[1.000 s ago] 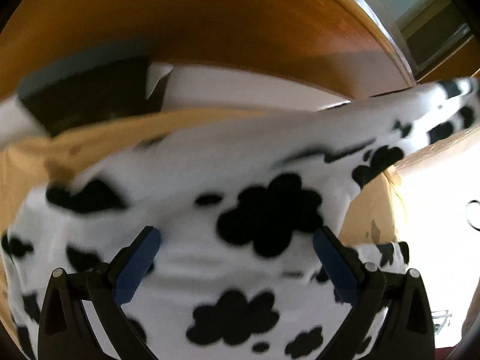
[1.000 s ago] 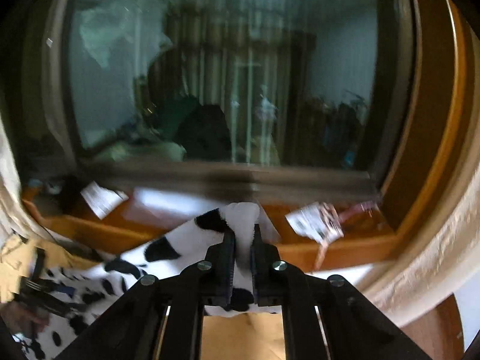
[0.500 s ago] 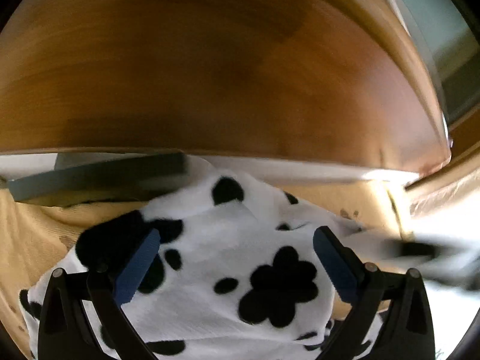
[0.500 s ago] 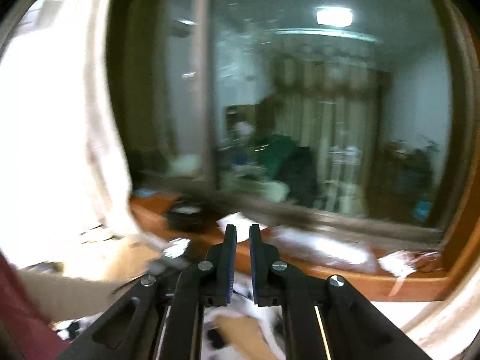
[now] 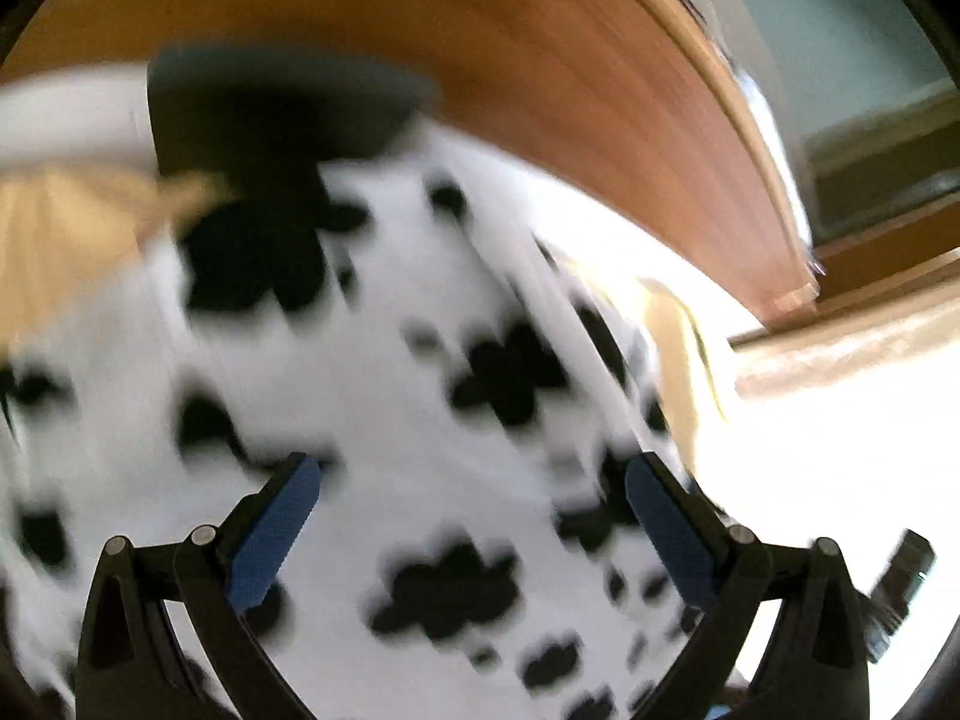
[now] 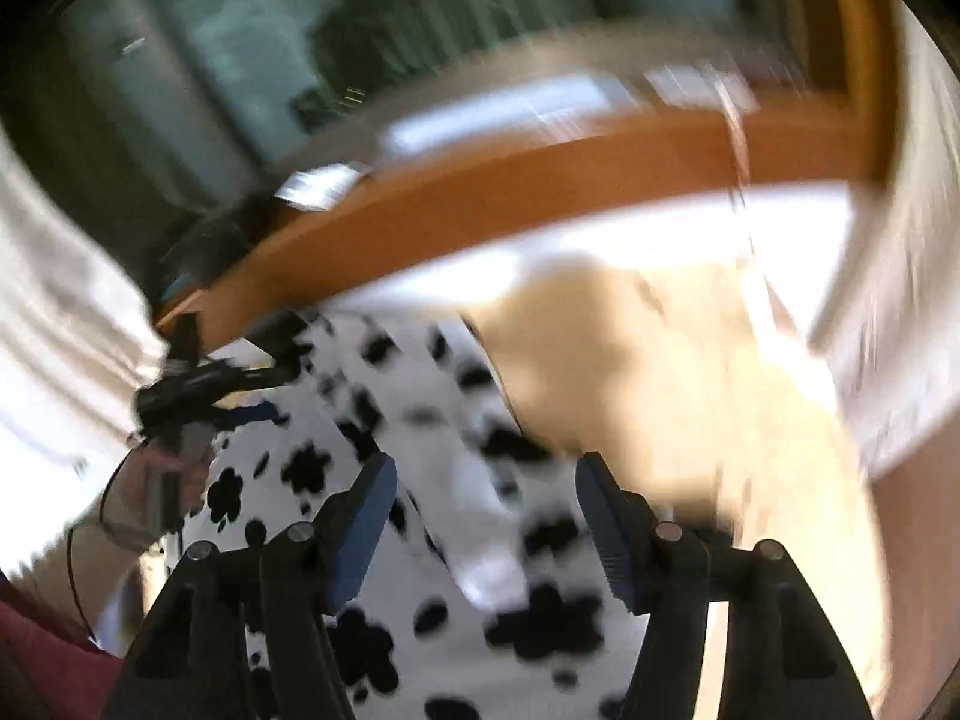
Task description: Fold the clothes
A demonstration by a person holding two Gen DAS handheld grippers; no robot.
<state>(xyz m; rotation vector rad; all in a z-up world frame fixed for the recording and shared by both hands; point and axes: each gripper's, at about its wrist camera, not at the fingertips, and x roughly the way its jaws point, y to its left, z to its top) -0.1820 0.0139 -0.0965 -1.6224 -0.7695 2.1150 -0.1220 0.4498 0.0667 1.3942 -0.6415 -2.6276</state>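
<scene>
Between the blue pads of the right gripper (image 6: 483, 516), whose jaws are opening, lies the white fleece garment with black cow-like spots (image 6: 420, 420) — under the pads, not pinched. The left gripper (image 5: 468, 510) stands wide open over the same cloth, holding nothing. Spotted fleece is spread on the tan bedsheet (image 6: 660, 372) near the orange-brown wooden ledge (image 6: 540, 192). Likely risk: the freed flap slumps or bunches crooked — soft fleece slides, and neither gripper pins it.
</scene>
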